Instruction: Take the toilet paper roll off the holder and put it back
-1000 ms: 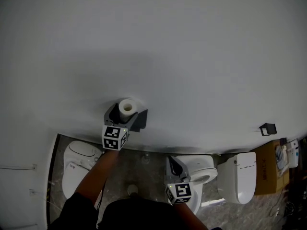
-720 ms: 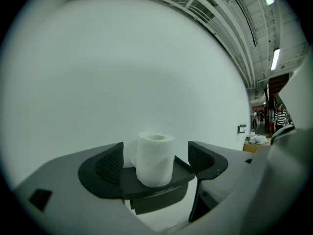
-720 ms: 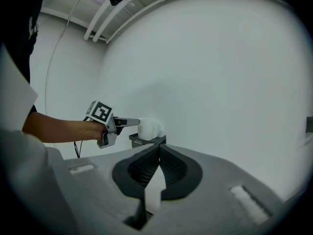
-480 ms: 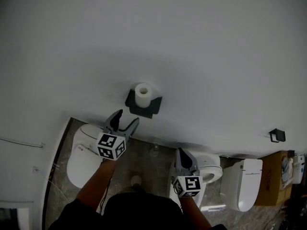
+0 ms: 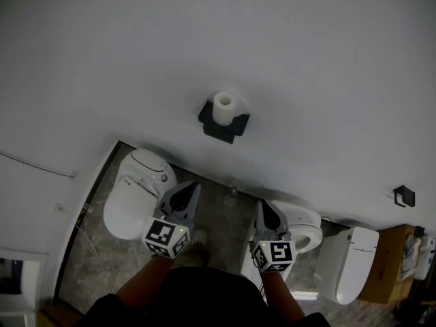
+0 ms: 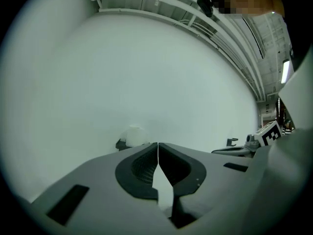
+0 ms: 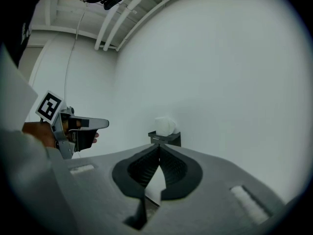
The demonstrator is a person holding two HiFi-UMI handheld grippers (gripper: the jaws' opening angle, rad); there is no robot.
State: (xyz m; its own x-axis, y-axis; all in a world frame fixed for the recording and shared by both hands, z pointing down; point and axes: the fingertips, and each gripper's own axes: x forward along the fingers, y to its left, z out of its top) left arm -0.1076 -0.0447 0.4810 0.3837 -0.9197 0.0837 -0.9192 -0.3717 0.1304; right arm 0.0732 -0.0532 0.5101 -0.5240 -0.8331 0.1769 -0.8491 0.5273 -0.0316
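A white toilet paper roll (image 5: pixel 223 106) stands on a black holder (image 5: pixel 226 126) fixed to the white wall. In the left gripper view the roll (image 6: pixel 135 135) shows small, just past my jaws; in the right gripper view the roll (image 7: pixel 165 125) sits on the holder (image 7: pixel 167 139) straight ahead. My left gripper (image 5: pixel 188 189) is well back from the holder, over the floor. Its jaws have just been closing and now meet with nothing between them. My right gripper (image 5: pixel 264 206) is shut and empty beside it, also far from the roll.
A white toilet (image 5: pixel 135 195) stands at the lower left, another toilet (image 5: pixel 305 229) beside my right gripper, and a third toilet (image 5: pixel 351 263) further right. A second small black holder (image 5: pixel 404 195) is on the wall at the right, above a cardboard box (image 5: pixel 383 272).
My left gripper was at the roll with its jaws wide; it has pulled back towards me and closed. The roll stays on the holder. My right gripper has shifted a little.
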